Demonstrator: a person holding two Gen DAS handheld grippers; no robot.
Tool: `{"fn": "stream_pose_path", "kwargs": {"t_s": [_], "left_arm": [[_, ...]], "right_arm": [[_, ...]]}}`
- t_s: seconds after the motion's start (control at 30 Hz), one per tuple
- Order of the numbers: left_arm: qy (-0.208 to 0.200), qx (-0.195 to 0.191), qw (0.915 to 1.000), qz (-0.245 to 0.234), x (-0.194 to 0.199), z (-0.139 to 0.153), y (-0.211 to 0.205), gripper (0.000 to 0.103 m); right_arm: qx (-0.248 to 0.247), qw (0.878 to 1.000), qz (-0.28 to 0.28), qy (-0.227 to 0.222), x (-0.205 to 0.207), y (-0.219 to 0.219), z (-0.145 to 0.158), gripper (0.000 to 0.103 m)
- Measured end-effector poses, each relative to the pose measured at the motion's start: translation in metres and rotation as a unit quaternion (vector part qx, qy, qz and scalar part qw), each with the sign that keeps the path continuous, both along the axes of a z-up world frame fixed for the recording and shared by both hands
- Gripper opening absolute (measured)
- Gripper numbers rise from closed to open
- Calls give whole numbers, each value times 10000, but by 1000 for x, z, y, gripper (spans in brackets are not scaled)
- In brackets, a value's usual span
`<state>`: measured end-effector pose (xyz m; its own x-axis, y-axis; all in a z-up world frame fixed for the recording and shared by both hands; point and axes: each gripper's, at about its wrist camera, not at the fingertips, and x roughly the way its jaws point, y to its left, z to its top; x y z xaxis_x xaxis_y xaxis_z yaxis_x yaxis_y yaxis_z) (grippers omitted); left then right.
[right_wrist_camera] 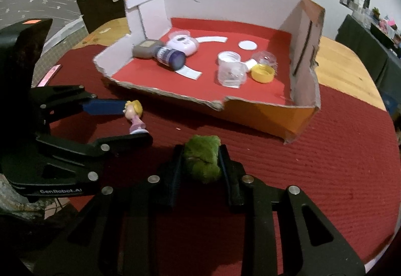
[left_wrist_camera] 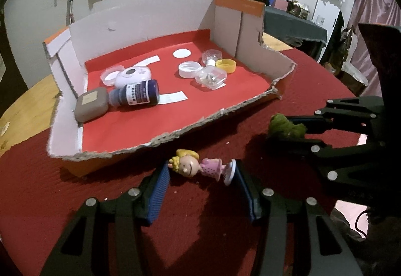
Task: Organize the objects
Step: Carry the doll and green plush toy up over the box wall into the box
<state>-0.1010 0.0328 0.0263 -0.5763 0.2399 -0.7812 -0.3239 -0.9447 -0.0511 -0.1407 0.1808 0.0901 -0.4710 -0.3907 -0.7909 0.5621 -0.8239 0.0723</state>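
right now the left gripper (left_wrist_camera: pixel 200 170) has its jaws closed around a small blonde doll (left_wrist_camera: pixel 198 167), which lies sideways between the blue pads, head against one pad and round base against the other. from the right wrist view the doll (right_wrist_camera: pixel 135 115) shows pinched the same way, just above the red mat (right_wrist_camera: pixel 325 163) that covers the worktop (right_wrist_camera: pixel 338 55). over on the other side, the right gripper (right_wrist_camera: pixel 201 163) has its jaws narrowed on a fuzzy green toy (right_wrist_camera: pixel 203 160), squeezed between both pads. the left wrist view catches that green toy (left_wrist_camera: pixel 285 125) at the tips of the right gripper, near the doll but apart from it. just beyond both sits a torn cardboard box (left_wrist_camera: pixel 175 135) with a red floor. inside it: a dark blue bottle (left_wrist_camera: pixel 136 95) on its side touching a grey case (left_wrist_camera: pixel 91 104), a white round device (left_wrist_camera: pixel 132 75) behind them, a white lid (left_wrist_camera: pixel 189 69), a clear plastic container (left_wrist_camera: pixel 210 78) and a yellow cap (left_wrist_camera: pixel 226 65) grouped together toward the right side.
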Motion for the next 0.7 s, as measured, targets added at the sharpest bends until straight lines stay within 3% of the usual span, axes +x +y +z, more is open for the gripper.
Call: {"fn": "stream_pose_path", "kwargs": {"t_s": [0.7], "left_arm": [[356, 305, 9989, -14, 21, 37, -13, 53]], "right_arm": [[-343, 9988, 252, 253, 13, -8, 39, 25]]}}
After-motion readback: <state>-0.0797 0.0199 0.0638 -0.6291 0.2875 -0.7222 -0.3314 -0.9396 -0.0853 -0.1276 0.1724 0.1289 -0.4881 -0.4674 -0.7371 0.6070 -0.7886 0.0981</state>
